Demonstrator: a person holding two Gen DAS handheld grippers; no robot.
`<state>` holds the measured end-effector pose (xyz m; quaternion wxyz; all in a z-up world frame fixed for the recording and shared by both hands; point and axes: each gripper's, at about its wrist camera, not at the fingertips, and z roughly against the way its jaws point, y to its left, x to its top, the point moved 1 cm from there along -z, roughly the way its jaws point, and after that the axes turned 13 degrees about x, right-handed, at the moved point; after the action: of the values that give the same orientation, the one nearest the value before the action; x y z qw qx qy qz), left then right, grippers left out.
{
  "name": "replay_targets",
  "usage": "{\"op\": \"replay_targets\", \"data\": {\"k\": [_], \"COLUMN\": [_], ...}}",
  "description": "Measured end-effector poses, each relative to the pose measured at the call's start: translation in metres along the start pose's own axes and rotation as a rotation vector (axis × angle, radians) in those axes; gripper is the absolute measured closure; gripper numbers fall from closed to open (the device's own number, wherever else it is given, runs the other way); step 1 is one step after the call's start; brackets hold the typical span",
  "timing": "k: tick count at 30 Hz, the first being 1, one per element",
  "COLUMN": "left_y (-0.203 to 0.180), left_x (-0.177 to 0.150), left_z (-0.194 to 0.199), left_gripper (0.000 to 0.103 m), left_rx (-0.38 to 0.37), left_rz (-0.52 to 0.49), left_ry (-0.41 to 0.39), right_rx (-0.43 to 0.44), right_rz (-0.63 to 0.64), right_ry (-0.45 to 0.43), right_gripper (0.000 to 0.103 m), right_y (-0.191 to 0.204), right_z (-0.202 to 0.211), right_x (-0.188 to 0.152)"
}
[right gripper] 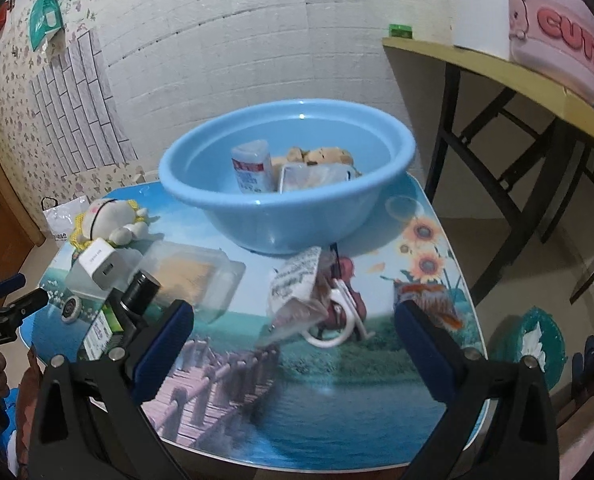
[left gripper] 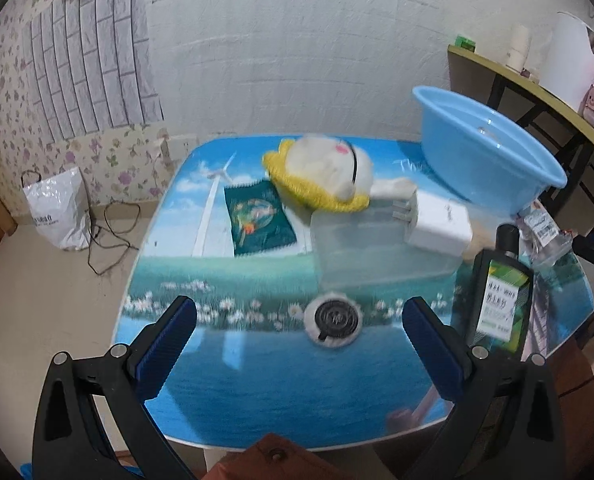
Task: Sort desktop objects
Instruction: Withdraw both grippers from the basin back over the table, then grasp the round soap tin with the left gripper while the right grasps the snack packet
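Both tongs are released and hold nothing: the left tongs (left gripper: 299,344) hang over the near edge of the surface (left gripper: 257,392), the right tongs (right gripper: 293,344) over its right part. The basin (right gripper: 285,200) stands at the far right corner with a few things inside. The plush (left gripper: 329,172), charger (left gripper: 437,220), clear box (left gripper: 369,248), green packet (left gripper: 257,218), bottle (left gripper: 501,296) and round disc (left gripper: 333,320) lie on the surface beside it.

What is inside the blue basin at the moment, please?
The blue basin holds a white bottle with red label, a brown plush toy and a clear packet. Anything beneath them is hidden.
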<state>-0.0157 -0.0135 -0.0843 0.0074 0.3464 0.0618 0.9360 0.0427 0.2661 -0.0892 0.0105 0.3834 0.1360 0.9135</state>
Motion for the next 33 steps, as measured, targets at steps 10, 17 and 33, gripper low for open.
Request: {"op": "replay_targets", "data": {"k": [10, 17, 33], "left_y": [-0.009, -0.021, -0.029], "left_x": [-0.017, -0.016, -0.008], "left_z": [-0.016, -0.018, -0.024], "left_gripper": [0.0, 0.005, 0.066], "left_rx": [0.02, 0.019, -0.032], "left_rz": [-0.043, -0.076, -0.066], "left_ry": [0.032, 0.026, 0.029], "right_rx": [-0.031, -0.054, -0.06], "right_rz": [-0.015, -0.041, -0.06], "right_ry": [0.051, 0.069, 0.077], "right_gripper": [0.0, 0.0, 0.016], "right_y": [-0.017, -0.033, -0.069], "right_z": [-0.007, -0.011, -0.01], "right_x": [-0.019, -0.025, -0.018]}}
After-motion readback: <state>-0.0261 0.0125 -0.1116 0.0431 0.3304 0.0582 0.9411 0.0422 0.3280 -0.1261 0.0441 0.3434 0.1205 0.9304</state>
